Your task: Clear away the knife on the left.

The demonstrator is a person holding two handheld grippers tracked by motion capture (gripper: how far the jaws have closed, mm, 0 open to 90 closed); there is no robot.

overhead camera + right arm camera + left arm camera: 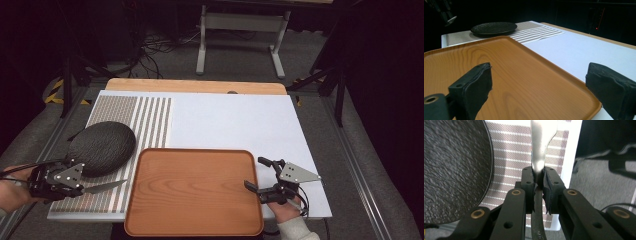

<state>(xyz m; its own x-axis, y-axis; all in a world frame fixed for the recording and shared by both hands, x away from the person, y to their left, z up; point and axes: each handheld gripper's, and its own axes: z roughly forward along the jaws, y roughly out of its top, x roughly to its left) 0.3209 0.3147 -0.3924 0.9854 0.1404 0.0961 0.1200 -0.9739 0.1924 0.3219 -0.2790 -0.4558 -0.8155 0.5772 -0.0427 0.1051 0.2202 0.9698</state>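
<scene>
Clamping a shiny silver metal knife [541,147], the left gripper [82,187] hovered just left of the brown wooden tray [192,232]; the right gripper [260,175], jaws apart, straddled that tray's right rim.

High view overhead facing forward, gripper views low and close, sharing black plate [101,148]

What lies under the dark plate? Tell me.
The dark plate rests on the striped mat, which shows around its far and right edges. Whatever sits directly beneath the plate is covered.
</scene>
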